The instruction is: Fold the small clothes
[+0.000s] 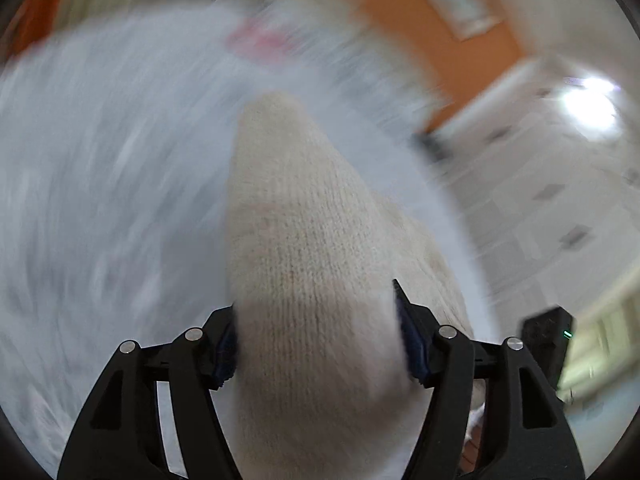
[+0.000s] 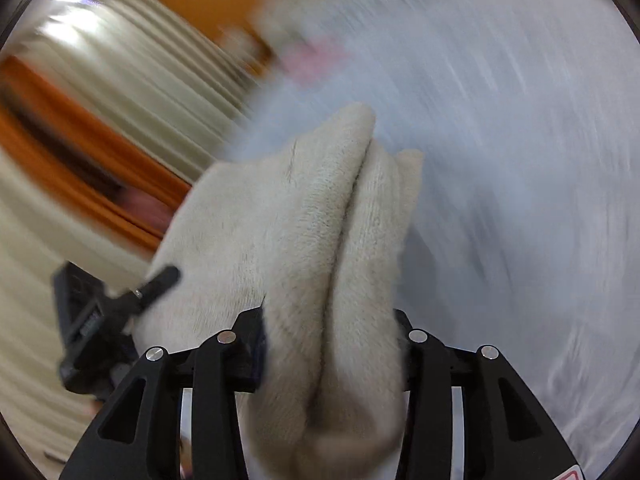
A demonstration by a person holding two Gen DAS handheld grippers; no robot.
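Observation:
A cream knitted garment (image 1: 304, 240) fills the space between the jaws of my left gripper (image 1: 316, 344), which is shut on it; the cloth hangs forward over a blurred pale bed sheet (image 1: 100, 180). My right gripper (image 2: 330, 344) is shut on another part of the same cream garment (image 2: 280, 216), bunched in two thick folds. The left gripper's black body (image 2: 96, 320) shows at the left of the right wrist view, next to the cloth. Both views are motion-blurred.
A pink and white item (image 1: 260, 40) lies blurred on the sheet farther off; it also shows in the right wrist view (image 2: 316, 56). An orange wall (image 1: 420, 32), pale curtains (image 2: 132, 60) and a tiled floor (image 1: 540, 200) surround the bed.

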